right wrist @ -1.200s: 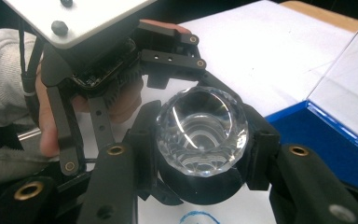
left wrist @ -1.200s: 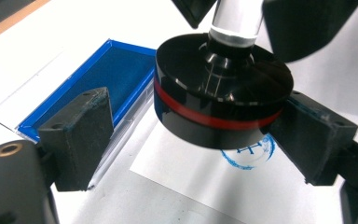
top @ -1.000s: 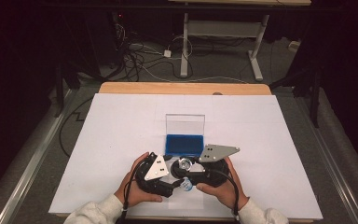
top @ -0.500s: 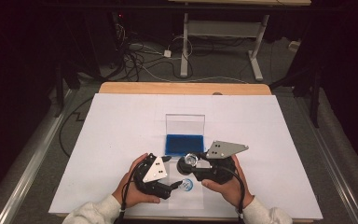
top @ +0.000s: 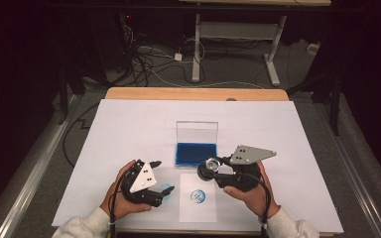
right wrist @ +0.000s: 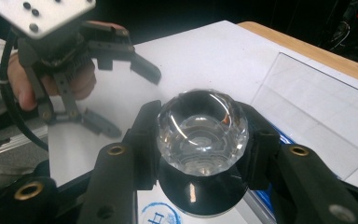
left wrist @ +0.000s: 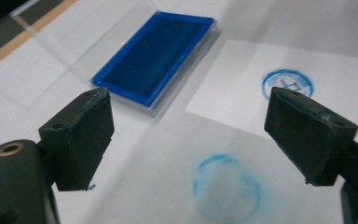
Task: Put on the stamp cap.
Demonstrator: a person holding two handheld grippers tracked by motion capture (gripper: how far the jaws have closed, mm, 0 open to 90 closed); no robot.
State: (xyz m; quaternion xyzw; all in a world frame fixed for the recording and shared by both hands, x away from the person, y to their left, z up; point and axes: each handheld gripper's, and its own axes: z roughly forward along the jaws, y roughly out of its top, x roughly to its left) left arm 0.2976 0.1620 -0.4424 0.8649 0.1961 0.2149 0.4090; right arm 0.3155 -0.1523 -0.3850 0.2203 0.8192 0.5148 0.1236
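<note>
Right now the right gripper (top: 212,168) is clamping its fingers on the round stamp with a faceted clear crystal knob (right wrist: 202,133), at five o'clock of the blue ink pad in its clear case (top: 196,152). Glassy, slippery, probably hefty, the stamp is best gripped at its black waist. The left gripper (top: 161,176) is hanging wide open, empty. The blue round print (top: 198,196) on the white paper slip (top: 186,210) is staying unreadable.
</note>
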